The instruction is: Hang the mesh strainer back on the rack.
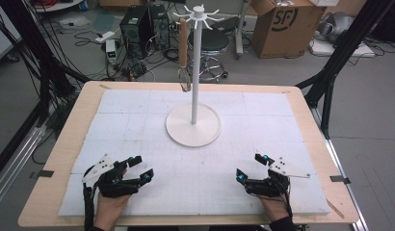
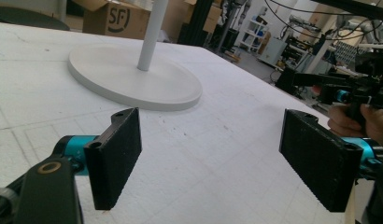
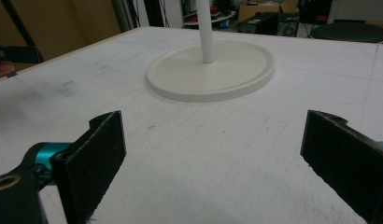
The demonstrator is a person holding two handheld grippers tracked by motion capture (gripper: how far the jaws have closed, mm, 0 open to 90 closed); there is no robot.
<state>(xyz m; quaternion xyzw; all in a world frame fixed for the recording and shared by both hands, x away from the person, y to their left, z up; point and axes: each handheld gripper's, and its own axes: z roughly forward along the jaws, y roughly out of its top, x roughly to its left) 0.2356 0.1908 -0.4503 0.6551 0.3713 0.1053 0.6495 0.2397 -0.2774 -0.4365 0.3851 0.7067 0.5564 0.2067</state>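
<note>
A white stand with a round base rises from the middle of the white foam mat. From one of its top hooks hangs a whisk with a wooden handle. My left gripper rests near the front left of the mat, open and holding nothing. My right gripper sits near the front right, also open and empty. In the left gripper view the wide-apart jaws of the left gripper face the stand base, with the other gripper off to the right. In the right gripper view the right gripper points at the base.
The mat covers a wooden table. Behind it on the floor are a cardboard box, a stool, a computer tower and cables. Black frame legs stand at both sides.
</note>
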